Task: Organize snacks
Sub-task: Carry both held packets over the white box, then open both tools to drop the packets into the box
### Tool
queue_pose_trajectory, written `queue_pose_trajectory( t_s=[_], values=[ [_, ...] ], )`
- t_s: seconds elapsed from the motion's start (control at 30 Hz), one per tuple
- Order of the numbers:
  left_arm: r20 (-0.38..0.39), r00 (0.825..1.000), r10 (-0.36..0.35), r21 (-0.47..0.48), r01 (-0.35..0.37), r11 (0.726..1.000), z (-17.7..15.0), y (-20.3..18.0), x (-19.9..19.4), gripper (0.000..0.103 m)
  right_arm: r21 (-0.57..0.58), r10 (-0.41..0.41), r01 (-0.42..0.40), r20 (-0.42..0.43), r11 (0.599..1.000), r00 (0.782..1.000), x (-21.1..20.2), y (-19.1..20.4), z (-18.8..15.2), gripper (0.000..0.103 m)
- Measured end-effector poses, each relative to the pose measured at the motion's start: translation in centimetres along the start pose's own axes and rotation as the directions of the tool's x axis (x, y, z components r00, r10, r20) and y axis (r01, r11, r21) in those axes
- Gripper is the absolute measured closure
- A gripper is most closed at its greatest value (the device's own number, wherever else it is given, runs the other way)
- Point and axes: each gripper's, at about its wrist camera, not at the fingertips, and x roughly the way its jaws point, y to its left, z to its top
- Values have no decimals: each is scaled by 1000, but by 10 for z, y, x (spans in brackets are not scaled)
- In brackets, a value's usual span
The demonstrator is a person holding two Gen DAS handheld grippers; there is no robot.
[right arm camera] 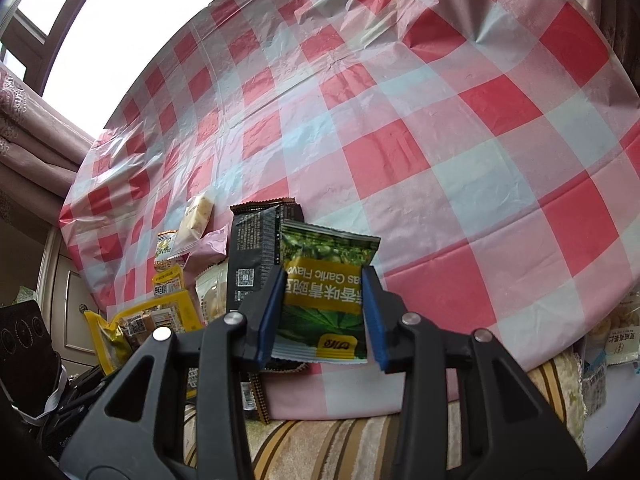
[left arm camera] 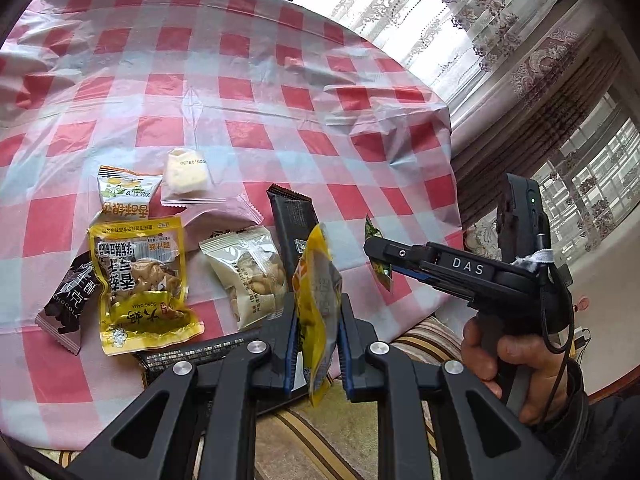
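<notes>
While the left tool (left arm camera: 316, 320) pinches a yellow packet (left arm camera: 316, 304) edge-on, long axis upright, the right tool (right arm camera: 324, 312) clamps a green pea packet (right arm camera: 326, 292) upside-down, both above the surface's (right arm camera: 400, 120) near edge.

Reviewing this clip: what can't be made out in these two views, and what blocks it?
- Yellow packet in the left claw: seen edge-on in the left wrist view, so its print is unreadable.
- Green pea packet: the right claw pads cover its side edges.
- Black packet: its lower part is hidden behind the claw.
- Packets at the right edge: cut off by the fisheye rim.
</notes>
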Motion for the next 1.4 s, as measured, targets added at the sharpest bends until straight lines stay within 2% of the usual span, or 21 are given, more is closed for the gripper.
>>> queue_pose_trajectory(
  t_s=[0.27, 0.47, 0.67, 0.83, 1.03, 1.23, 1.4],
  values=[
    [-48, 998, -33, 74, 37, 997, 7, -51, 27, 85, 38, 27, -29, 47, 999, 999, -36, -34, -6, 61],
    [-106, 992, -62, 157, 79, 984, 9, -101, 55, 85, 124, 42, -52, 79, 991, 996, -66, -80, -15, 61],
    [-192, 977, -96, 247, 143, 958, 4, -155, 87, 85, 202, 4, -28, 122, 979, 992, -97, -128, -25, 61],
    [-270, 959, -87, 306, 172, 936, -7, -194, 116, 85, 262, -51, 10, 148, 965, 988, -120, -167, -36, 61],
    [-387, 919, -74, 348, 220, 912, -28, -234, 148, 85, 353, -112, 63, 122, 934, 986, -133, -218, -60, 61],
    [-525, 850, -33, 365, 261, 894, -54, -263, 181, 85, 414, -184, 135, 81, 900, 980, -140, -257, -83, 61],
    [-626, 779, -16, 348, 297, 889, -72, -278, 201, 85, 452, -212, 174, 36, 875, 977, -138, -278, -102, 61]
  ],
)
